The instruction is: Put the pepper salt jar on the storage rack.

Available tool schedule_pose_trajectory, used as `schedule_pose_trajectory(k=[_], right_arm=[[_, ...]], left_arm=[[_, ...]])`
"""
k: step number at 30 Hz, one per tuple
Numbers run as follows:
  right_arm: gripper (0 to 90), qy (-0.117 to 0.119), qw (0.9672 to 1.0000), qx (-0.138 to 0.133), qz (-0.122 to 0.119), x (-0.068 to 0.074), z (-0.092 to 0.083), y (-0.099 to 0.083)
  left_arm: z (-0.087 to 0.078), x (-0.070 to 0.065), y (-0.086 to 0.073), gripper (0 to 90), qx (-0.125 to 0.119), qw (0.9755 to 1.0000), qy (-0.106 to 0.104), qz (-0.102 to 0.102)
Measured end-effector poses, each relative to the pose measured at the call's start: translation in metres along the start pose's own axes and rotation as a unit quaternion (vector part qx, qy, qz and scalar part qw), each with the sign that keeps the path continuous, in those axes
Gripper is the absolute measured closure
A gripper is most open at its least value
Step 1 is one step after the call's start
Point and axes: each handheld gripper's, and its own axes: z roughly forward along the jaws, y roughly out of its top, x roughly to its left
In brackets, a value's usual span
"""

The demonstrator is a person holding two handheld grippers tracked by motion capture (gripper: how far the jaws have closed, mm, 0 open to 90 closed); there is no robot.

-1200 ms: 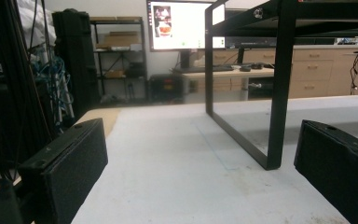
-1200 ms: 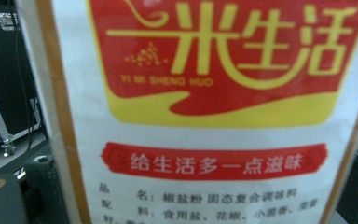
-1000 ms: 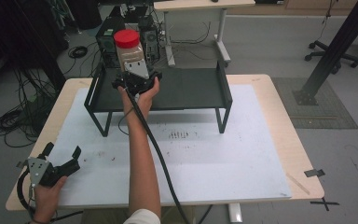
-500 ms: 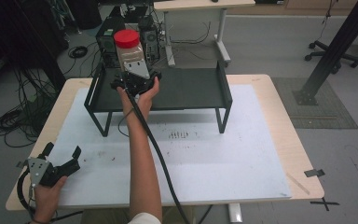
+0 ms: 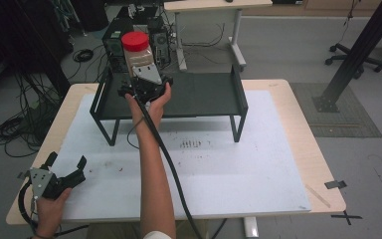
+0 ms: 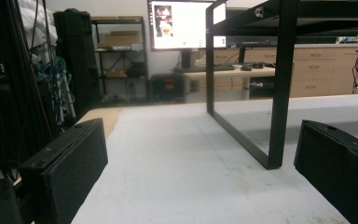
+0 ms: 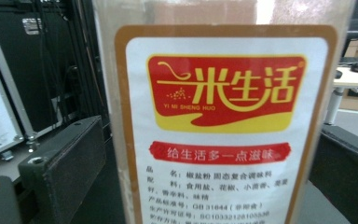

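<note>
The right gripper [image 5: 140,79] has its jaws spread wide around the red-lidded jar [image 5: 136,52], which stands upright on the black shelf [image 5: 199,94] directly ahead. Well behind, the left gripper [image 5: 65,168] rests open on the white mat [image 5: 238,164], facing a shelf leg [image 6: 279,93].

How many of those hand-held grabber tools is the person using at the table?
2. The left gripper rests at the table's near left corner, fingers apart with nothing between them. The right gripper is up at the black shelf, its fingers either side of the red-lidded jar.
</note>
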Motion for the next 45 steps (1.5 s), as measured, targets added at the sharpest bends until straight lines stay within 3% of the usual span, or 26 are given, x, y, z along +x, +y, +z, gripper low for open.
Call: schedule_pose_trajectory(k=[9, 19, 28, 45], right_arm=[[3.2, 0.017, 0.9998, 0.005, 0.009, -0.004, -0.012, -0.002], [3.3, 0.022, 0.9997, 0.006, 0.004, -0.007, -0.021, -0.002], [2.6, 0.041, 0.9991, 0.003, -0.004, -0.011, -0.032, 0.0], [1.4, 0.059, 0.9981, -0.005, -0.015, -0.027, -0.058, -0.001]], left_arm=[[0.0, 0.0, 0.0, 3.0, 0.0, 1.0, 0.002, 0.0], [0.0, 0.0, 0.0, 3.0, 0.001, 1.0, 0.004, 0.001], [0.0, -0.001, 0.0, 3.0, 0.002, 1.0, 0.005, 0.002], [0.001, -0.001, 0.0, 3.0, 0.006, 0.9999, 0.008, 0.002]])
